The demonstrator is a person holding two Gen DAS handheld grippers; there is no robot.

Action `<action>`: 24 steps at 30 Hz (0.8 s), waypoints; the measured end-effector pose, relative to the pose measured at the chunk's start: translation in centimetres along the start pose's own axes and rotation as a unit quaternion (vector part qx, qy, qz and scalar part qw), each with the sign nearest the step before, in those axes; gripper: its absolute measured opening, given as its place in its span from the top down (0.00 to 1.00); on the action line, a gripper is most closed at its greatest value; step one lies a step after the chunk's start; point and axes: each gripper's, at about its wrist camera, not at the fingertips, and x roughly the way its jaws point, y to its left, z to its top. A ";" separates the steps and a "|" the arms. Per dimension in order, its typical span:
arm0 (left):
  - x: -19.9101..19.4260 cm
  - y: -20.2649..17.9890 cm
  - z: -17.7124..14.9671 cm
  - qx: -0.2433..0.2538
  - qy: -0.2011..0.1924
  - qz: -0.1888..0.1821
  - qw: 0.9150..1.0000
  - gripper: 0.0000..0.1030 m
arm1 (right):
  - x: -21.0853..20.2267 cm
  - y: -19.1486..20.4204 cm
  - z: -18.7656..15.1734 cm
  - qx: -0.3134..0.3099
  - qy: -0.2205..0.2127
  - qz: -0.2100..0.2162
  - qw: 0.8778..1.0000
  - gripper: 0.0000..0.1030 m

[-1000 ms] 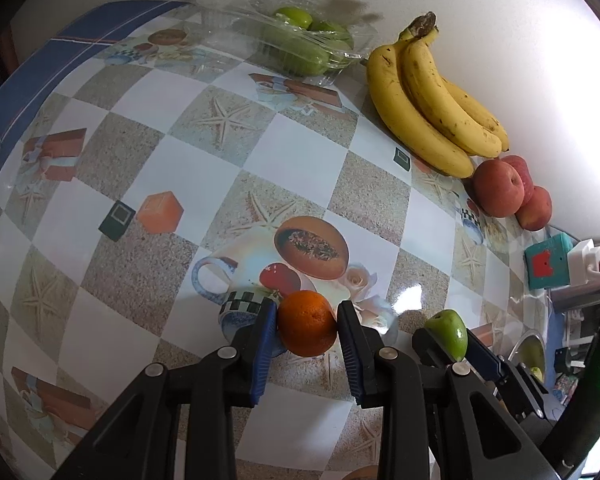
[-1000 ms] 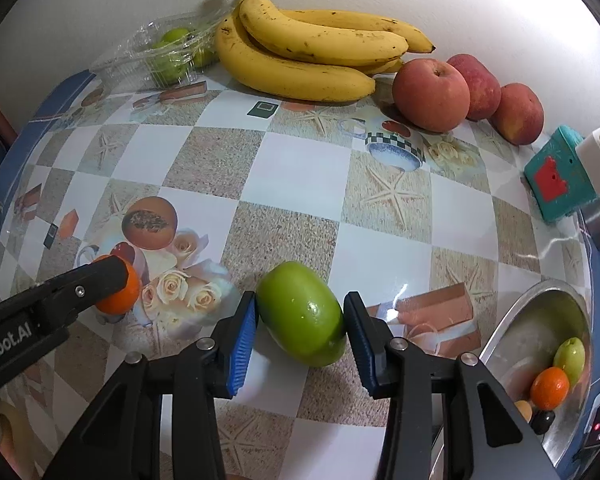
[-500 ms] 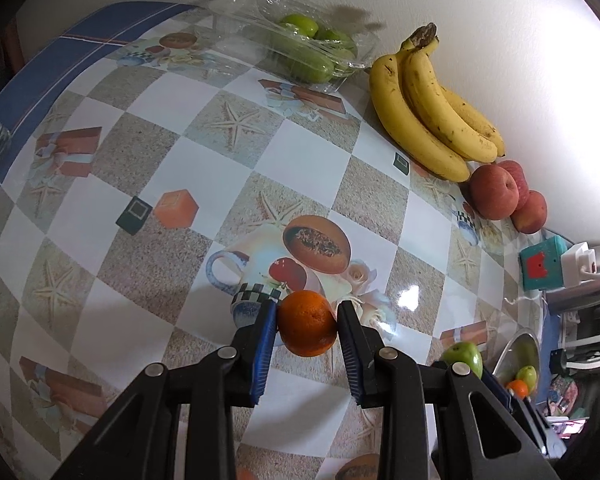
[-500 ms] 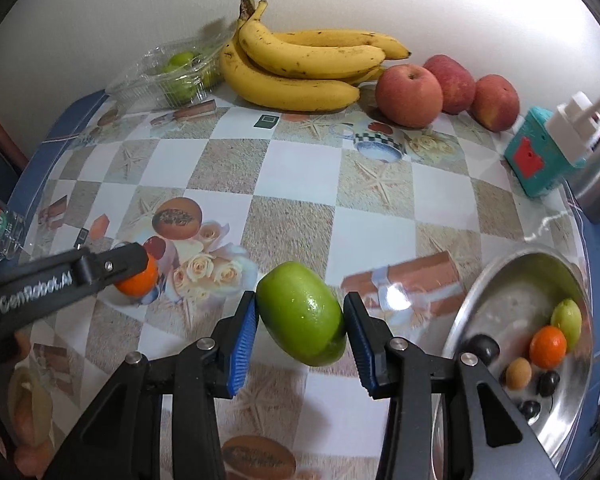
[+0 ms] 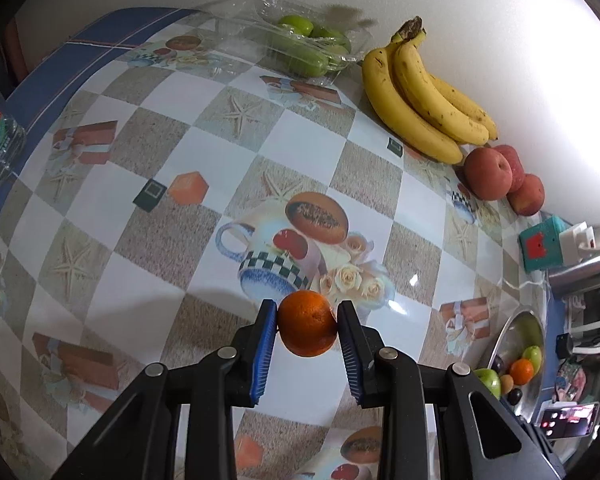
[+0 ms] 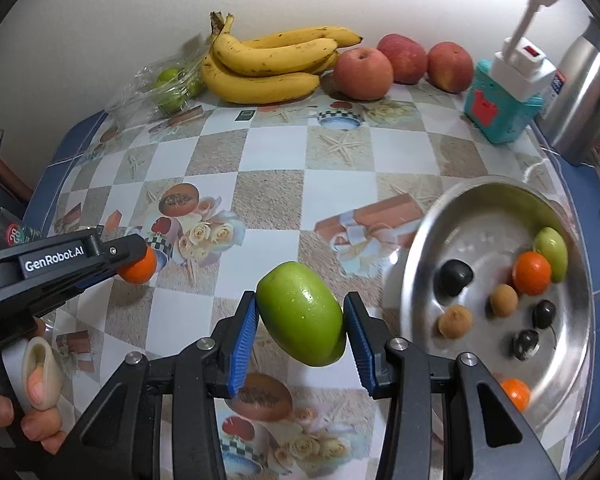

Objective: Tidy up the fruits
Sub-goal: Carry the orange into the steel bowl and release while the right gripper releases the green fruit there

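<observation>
The orange [image 5: 307, 328] is squeezed in the left gripper [image 5: 306, 330] jaws, the green fruit [image 6: 301, 313] in the right gripper [image 6: 300, 316] jaws, both above the worktop [image 6: 268, 160]. If squeezed loosely, round fruit could slip and roll past the metal bowl [image 6: 428, 240].

The scene is brightly and evenly lit. Glare is thrown on the glossy tablecloth [image 5: 414, 280]; the metal bowl [image 6: 420, 248] is slightly blurred. Edges are bent and darkened.
</observation>
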 end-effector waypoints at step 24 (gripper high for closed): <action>-4.1 -6.6 -5.8 0.092 -0.025 -0.018 0.995 0.68 | -3.9 -6.4 -3.3 0.084 -0.018 -0.005 0.996 0.56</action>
